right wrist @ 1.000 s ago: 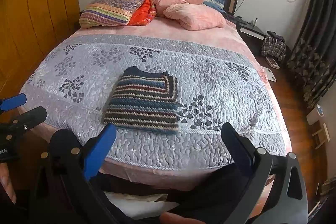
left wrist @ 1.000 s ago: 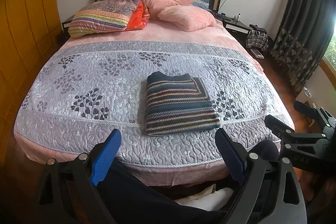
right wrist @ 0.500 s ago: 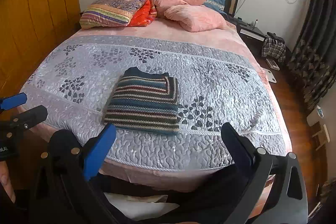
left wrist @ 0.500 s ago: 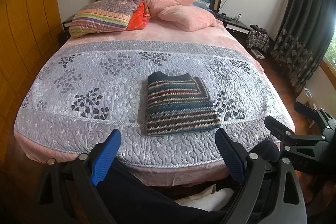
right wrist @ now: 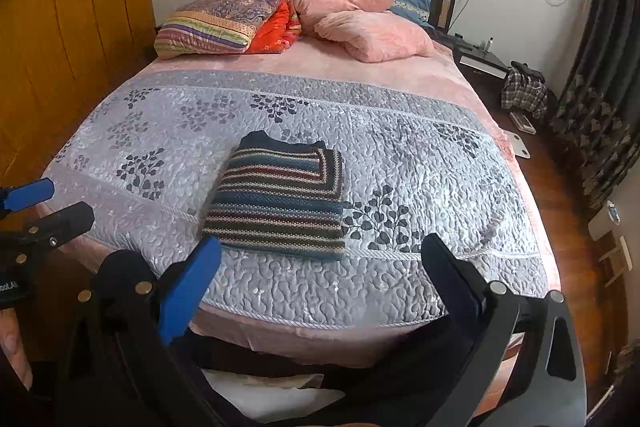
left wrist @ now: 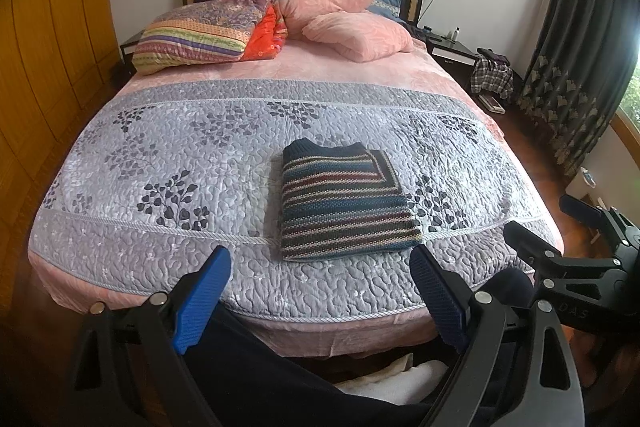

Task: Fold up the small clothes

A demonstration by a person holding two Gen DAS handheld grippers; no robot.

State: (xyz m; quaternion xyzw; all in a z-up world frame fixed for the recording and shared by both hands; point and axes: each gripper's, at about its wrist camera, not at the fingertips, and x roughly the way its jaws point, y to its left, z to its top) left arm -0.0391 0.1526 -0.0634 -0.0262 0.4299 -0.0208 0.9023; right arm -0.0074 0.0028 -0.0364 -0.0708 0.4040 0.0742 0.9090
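Nothing moved: one folded sweater [left wrist: 344, 203], two hand-held grippers spread.

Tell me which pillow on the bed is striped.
The pillow at the head's left side, with multicoloured stripes and a purple patterned top; the two beside it are plain pink.

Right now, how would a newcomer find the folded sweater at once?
Start at the bed with its grey leaf-print quilt. Near the foot edge, far from the pillows, lies the sweater, folded into a neat block. It alone has dark multicoloured stripes, and neither open gripper touches it.
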